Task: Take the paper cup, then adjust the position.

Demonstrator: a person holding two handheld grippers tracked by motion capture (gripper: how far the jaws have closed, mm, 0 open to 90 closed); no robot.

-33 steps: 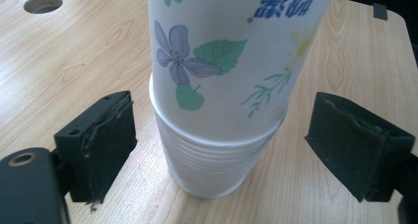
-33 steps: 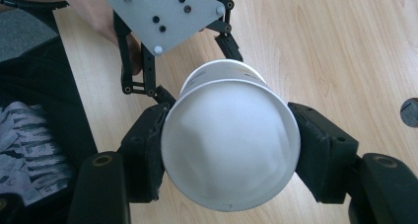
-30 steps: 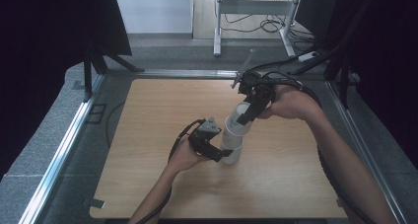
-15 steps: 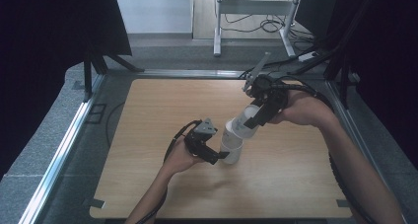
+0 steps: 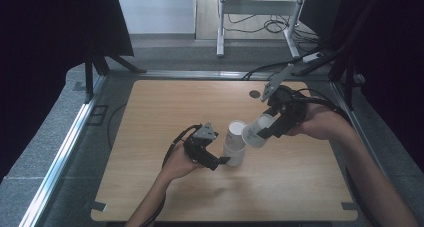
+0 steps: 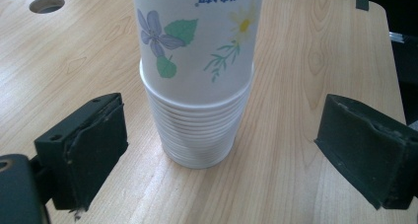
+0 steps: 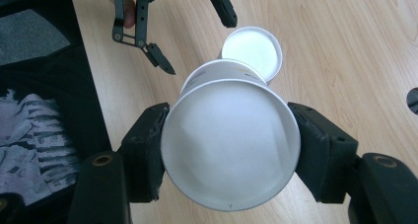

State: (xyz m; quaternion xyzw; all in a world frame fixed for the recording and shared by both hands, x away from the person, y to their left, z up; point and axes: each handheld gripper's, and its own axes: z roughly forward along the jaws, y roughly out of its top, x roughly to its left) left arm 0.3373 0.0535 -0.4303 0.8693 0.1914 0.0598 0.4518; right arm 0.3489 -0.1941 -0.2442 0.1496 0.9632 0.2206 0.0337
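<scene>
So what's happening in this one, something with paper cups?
A person works a stack of flowered paper cups on a wooden table with two handheld grippers. The right gripper is shut on a single cup and holds it tilted in the air, just beside the top of the stack. The left gripper sits low at the stack's base, its jaws open on either side and not touching it.

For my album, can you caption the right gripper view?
Right gripper grips a paper cup above the stack of cups.

A round hole (image 5: 255, 94) pierces the wooden surface (image 5: 150, 137) just beyond the right tongs; a metal stand (image 5: 260, 17) rises farther beyond them.
</scene>
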